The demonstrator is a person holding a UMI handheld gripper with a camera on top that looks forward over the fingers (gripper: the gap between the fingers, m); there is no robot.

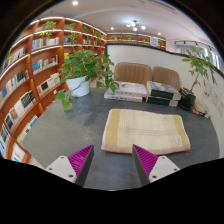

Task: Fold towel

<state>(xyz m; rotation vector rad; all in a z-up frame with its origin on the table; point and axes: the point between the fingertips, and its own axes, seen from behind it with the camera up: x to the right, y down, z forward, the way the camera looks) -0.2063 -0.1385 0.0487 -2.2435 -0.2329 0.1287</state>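
Note:
A cream and pale yellow striped towel lies flat on the grey table, folded into a rectangle, just ahead of my fingers. My gripper is open and empty, held above the table's near side. Its two magenta pads stand wide apart, with bare table between them. The towel's near edge lies a little beyond the fingertips, slightly toward the right finger.
A potted green plant stands on the table's far left. Bookshelves line the left wall. A beige sofa and another plant stand beyond the table's far edge.

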